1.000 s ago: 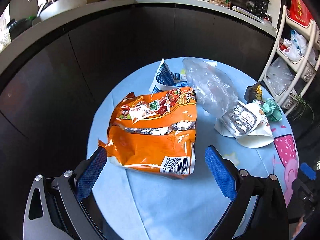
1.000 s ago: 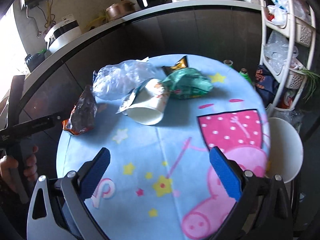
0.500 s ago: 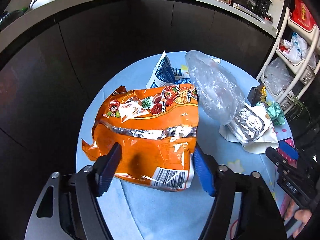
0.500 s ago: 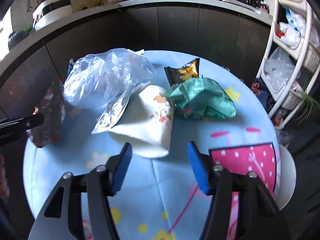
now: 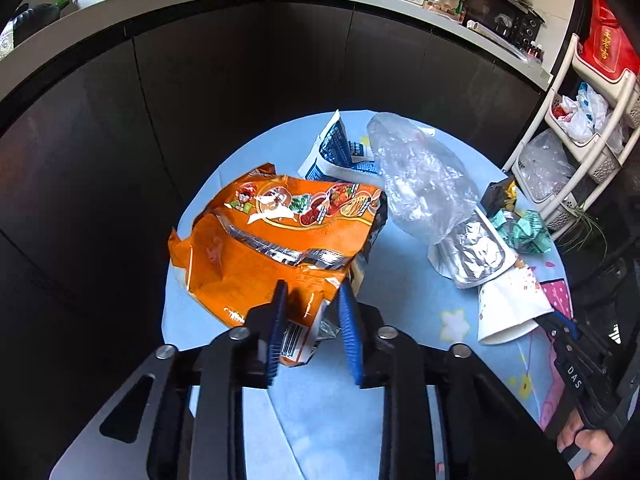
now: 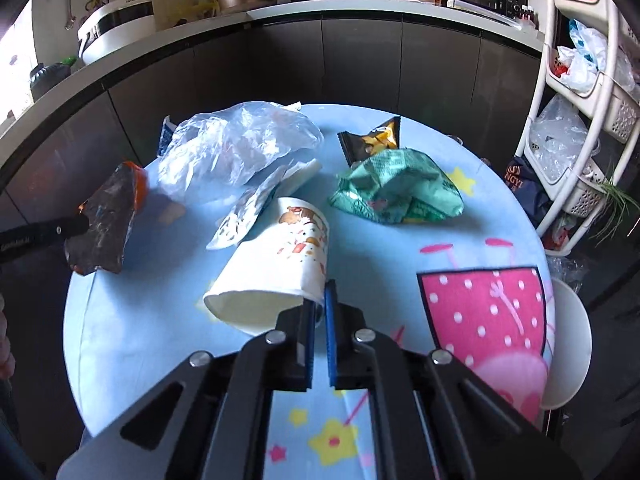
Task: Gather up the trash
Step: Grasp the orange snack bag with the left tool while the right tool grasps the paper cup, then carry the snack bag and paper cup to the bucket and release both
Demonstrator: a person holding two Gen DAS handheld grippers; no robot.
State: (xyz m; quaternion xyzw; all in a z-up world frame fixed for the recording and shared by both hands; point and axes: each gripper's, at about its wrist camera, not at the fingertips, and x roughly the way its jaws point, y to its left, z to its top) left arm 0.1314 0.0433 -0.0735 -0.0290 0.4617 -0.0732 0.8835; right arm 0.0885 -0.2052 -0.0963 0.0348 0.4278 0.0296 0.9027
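Kitchen; blue cartoon tablecloth [image 6: 120, 320]. Left hand-held gripper [image 5: 312, 316] pinches orange bag [image 5: 272, 248]; right hand-held gripper [image 6: 317, 320] pinches cup [image 6: 276, 268].

Bright daylight from the window at left, foil glare, strong fisheye curvature, dark vignetted corners, sharp focus.

Glossy crinkled foil-plastic on the orange snack bag [image 5: 276, 248]; thin clear film on the plastic bag [image 6: 240, 144]; matt printed paper on the cup [image 6: 276, 272]; smooth printed cloth over the table [image 6: 132, 340]; ribbed blue pads [image 5: 348, 332], matt black frames.
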